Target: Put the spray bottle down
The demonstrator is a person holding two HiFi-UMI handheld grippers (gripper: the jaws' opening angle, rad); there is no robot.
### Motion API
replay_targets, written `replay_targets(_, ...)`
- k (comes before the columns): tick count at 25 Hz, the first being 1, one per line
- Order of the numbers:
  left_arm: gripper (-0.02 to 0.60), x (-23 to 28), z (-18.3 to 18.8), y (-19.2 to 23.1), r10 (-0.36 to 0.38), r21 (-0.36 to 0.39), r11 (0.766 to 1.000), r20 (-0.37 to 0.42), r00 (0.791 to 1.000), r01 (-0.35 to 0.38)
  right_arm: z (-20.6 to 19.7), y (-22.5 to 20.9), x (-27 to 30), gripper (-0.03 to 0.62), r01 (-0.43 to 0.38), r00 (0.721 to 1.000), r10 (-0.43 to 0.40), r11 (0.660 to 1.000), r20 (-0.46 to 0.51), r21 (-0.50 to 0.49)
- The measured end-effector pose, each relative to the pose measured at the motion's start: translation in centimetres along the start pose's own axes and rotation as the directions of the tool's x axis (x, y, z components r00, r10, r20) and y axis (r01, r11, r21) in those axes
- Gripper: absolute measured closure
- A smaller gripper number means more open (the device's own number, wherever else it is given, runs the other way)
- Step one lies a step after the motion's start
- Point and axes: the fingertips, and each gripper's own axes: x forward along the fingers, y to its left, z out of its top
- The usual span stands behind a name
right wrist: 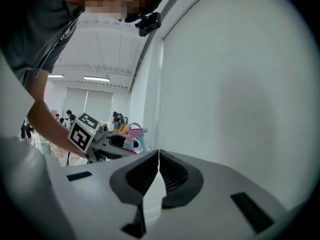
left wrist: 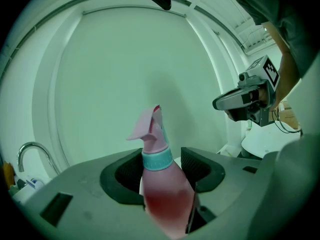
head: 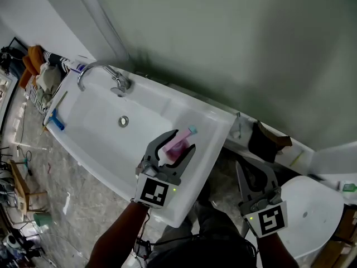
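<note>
My left tongs (head: pixel 177 146) are clamped on the bottle (head: pixel 178 143), the jaws part-way open with both pads pressed on its pink body just under the teal collar. I hold it in the air over the near end of the long white basin (head: pixel 100 124), with its nozzle towards the wall. The basin has a round drain (head: pixel 123 121) in its floor and a curved tap (head: pixel 97 71) at the far end, and a blue thing (head: pixel 56 121) lies on its far rim. My right tongs (head: pixel 254 175) hold nothing, their jaws shut tight together. They hang off the basin's near end, well apart from the bottle and beside a white rounded lid (head: pixel 312 216). The only print I can make out is the black-and-white square marker on each cube; I can read no writing on the bottle. The left gripper view shows the bottle upright between the pads, with a pink trigger head and darker red low in the body. I cannot tell whether that is liquid. The head view shows none of this, but it alone shows the basin below. The right gripper view shows the closed jaws against a plain wall and, off to the left, the left tongs with the bottle.
</note>
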Motion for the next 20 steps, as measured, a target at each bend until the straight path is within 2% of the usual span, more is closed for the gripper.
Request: replay_targets(20, 0.353, 3.5, -5.4, 0.0, -0.035, -0.045, 0.998, -0.061, 0.998, 0.032, -3.3, -1.0, 2.6, 0.583, -0.009, 0.997, 0.011, 0.999, -0.076, 0.037)
